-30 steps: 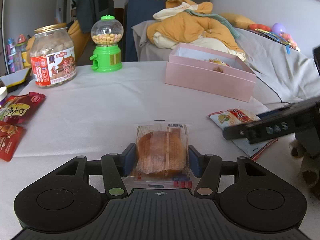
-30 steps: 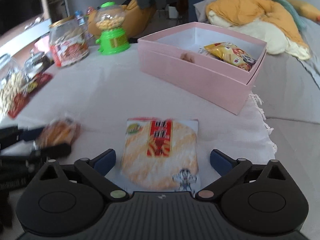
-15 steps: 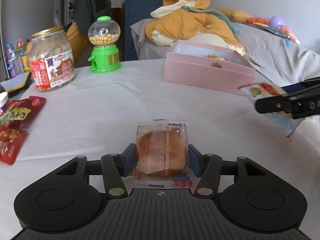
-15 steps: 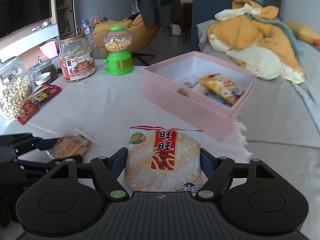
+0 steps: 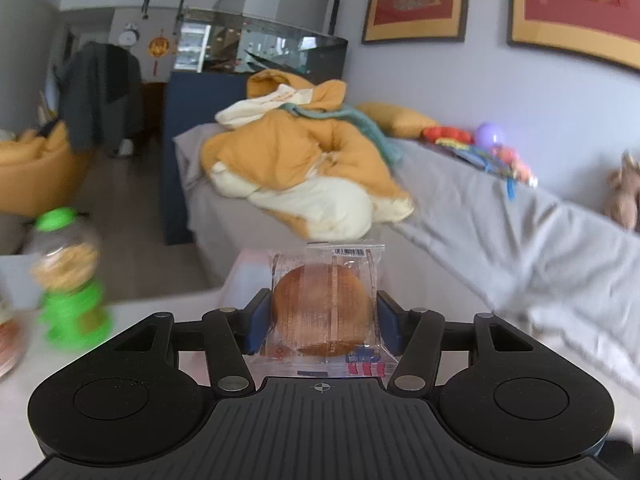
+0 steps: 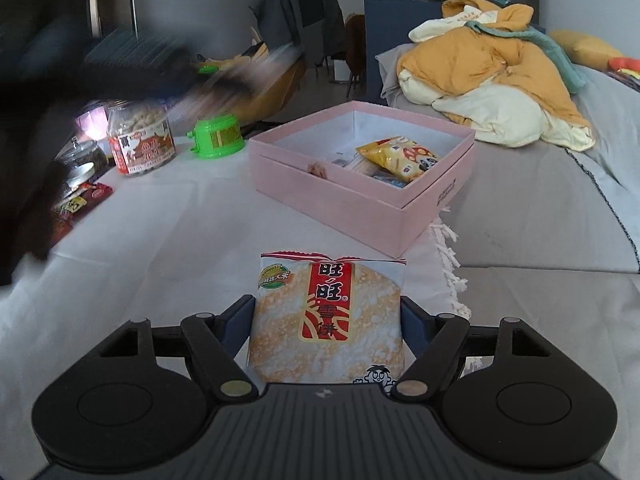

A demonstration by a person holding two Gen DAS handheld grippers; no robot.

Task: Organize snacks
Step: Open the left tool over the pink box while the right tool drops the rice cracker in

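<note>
- Left wrist view: the left gripper (image 5: pixel 323 312) is clenched on a clear-wrapped round cake (image 5: pixel 322 312), pinched between both blue finger pads and held up off the table.
- Just beyond the packet a pale pink edge shows, probably the near wall of the snack box, though it is too blurred to be sure.
- At the far left the green gumball dispenser (image 5: pixel 68 280) is smeared by blur; straight ahead lie a grey sofa (image 5: pixel 500 232) and a heap of yellow bedding (image 5: pixel 304 168).
- Right wrist view: the right gripper (image 6: pixel 327 326) grips a rice cracker packet (image 6: pixel 327 326) with red lettering, carried above the white tablecloth (image 6: pixel 160 240).
- The open pink box (image 6: pixel 340 200) sits ahead and slightly right, near the table's right edge, and already holds a yellow snack bag (image 6: pixel 398 155) and other packets.
- Far left stand a jar of puffed snacks (image 6: pixel 140 140) and red sachets (image 6: pixel 78 204); a dark blur covers that corner, likely the other tool.
- Progress, as I judge it: some snacks are boxed, two are in the air heading for the box, and the red sachets at the left are not yet put away.
</note>
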